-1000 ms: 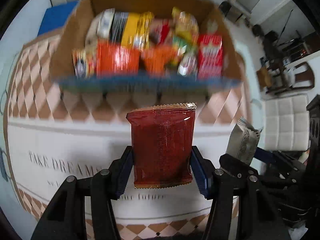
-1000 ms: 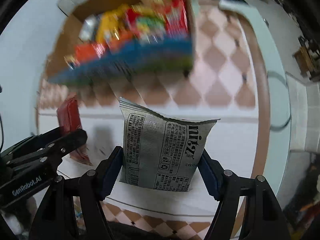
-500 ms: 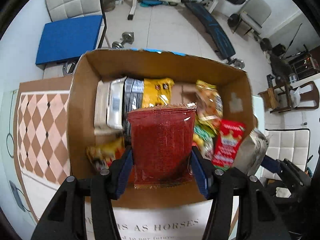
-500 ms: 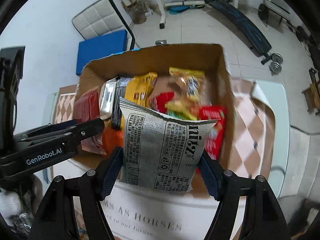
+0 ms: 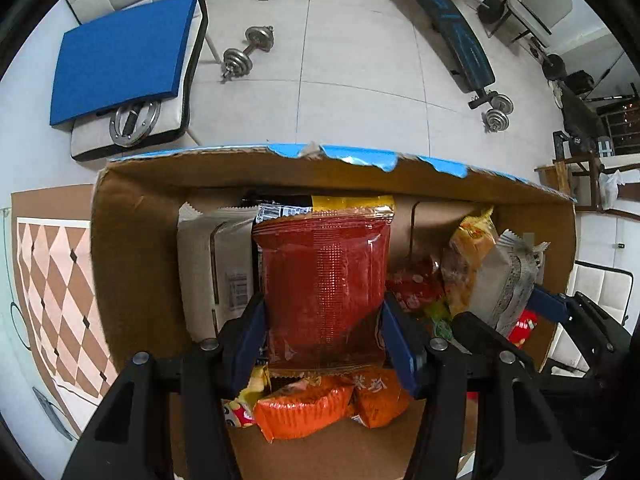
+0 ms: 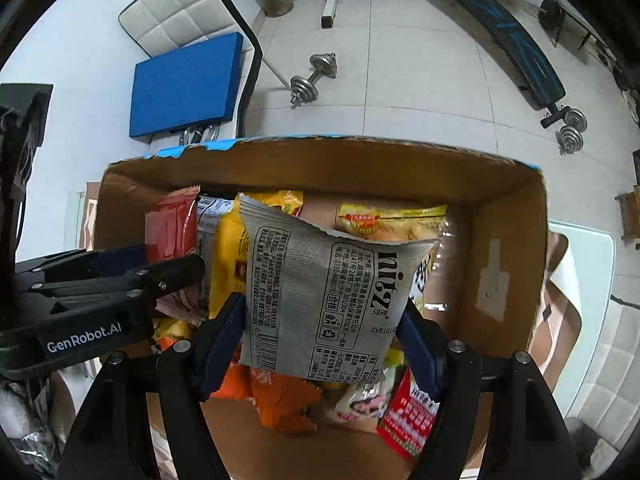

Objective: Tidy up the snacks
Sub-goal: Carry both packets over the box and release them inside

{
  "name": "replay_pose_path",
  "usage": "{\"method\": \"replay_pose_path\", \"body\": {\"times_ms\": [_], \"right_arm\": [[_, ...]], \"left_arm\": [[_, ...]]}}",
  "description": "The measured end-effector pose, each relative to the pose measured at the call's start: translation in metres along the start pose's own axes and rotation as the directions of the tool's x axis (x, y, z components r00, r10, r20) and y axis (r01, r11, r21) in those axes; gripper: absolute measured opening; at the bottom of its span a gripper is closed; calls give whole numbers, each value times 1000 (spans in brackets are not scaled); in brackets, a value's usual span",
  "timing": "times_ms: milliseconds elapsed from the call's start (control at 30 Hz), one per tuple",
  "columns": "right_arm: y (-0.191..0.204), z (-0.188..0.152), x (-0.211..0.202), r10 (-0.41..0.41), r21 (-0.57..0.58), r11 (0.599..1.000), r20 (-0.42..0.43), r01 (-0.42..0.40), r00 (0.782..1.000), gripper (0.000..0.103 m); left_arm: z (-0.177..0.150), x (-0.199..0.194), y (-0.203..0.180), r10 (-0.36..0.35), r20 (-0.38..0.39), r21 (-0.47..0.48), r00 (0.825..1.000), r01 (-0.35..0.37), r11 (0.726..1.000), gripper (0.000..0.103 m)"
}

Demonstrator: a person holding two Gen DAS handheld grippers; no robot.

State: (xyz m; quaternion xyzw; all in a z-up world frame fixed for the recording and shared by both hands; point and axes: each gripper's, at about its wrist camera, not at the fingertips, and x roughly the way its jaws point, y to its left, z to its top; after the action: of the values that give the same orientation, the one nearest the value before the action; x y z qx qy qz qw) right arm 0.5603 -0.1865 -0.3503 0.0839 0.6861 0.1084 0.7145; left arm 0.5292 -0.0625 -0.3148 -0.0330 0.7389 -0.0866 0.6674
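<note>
My left gripper (image 5: 324,340) is shut on a dark red snack packet (image 5: 324,284) and holds it upright over the open cardboard box (image 5: 136,264). My right gripper (image 6: 320,336) is shut on a grey printed snack packet (image 6: 320,300) and holds it over the same box (image 6: 504,248), to the right of the left gripper (image 6: 120,284). The grey packet also shows in the left wrist view (image 5: 508,276). The box holds several snack packets: orange ones (image 5: 304,404) at the near side, a yellow one (image 6: 228,260), and a red one (image 6: 412,420) at the right.
The box stands on a table with a brown and pink diamond-pattern cloth (image 5: 52,288). Beyond it are a white chair with a blue pad (image 5: 120,52), a dumbbell (image 5: 248,52) on the tiled floor, and a weight bench (image 5: 452,28). A white padded chair (image 6: 600,352) stands at the right.
Both grippers moved forward and up from over the tablecloth to above the open box, each still holding its packet. The box now fills the lower views.
</note>
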Motion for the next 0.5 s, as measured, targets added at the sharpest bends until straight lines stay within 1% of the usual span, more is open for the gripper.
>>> {"method": "replay_pose_path", "body": {"times_ms": [33, 67, 100, 133, 200, 333, 500], "right_arm": [[0, 3, 3, 4, 1, 1000, -9, -4, 1000, 76], [-2, 6, 7, 3, 11, 1000, -31, -3, 1000, 77], [-4, 7, 10, 1, 15, 1000, -42, 0, 999, 85], [-5, 8, 11, -1, 13, 1000, -43, 1, 999, 93], [-5, 8, 8, -22, 2, 1000, -31, 22, 999, 93], [-8, 6, 3, -32, 9, 999, -28, 32, 999, 93], [-18, -7, -10, -57, 35, 998, -16, 58, 998, 93]], "left_arm": [[1, 2, 0, 0, -8, 0, 1000, 0, 1000, 58], [3, 3, 0, 0, -12, 1, 1000, 0, 1000, 58], [4, 5, 1, 10, -10, -6, 1000, -10, 1000, 61], [4, 5, 2, 9, -8, -14, 1000, -9, 1000, 72], [3, 4, 3, 0, -1, -24, 1000, 0, 1000, 89], [0, 2, 3, -10, 17, -32, 1000, 11, 999, 89], [-13, -12, 0, 6, 83, -19, 997, -4, 1000, 89]]}}
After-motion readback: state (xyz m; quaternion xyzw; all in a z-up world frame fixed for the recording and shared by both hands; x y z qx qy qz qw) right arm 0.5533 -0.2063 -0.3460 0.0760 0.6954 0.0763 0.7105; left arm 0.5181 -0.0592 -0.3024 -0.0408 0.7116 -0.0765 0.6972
